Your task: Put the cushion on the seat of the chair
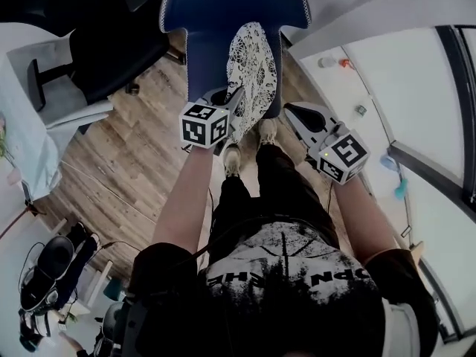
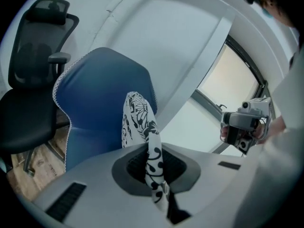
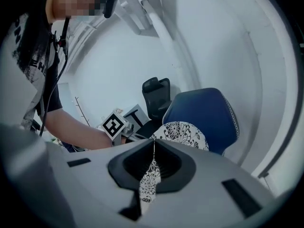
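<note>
A black-and-white patterned cushion [image 1: 253, 65] hangs on edge over the seat of the blue chair [image 1: 223, 6], held from both sides. My left gripper [image 1: 232, 95] is shut on its left edge; in the left gripper view the fabric [image 2: 137, 122] runs down between the closed jaws [image 2: 153, 160], in front of the chair back [image 2: 99, 99]. My right gripper [image 1: 286, 110] is shut on the right edge. The right gripper view shows a cushion [image 3: 183, 132] corner pinched in the jaws [image 3: 153, 163], with the chair [image 3: 204, 110] behind it.
A black office chair [image 1: 111, 43] stands left of the blue chair on the wooden floor [image 1: 126, 155]. A white curved wall and window [image 1: 401, 73] lie to the right. The person's feet [image 1: 232, 158] are just in front of the blue chair.
</note>
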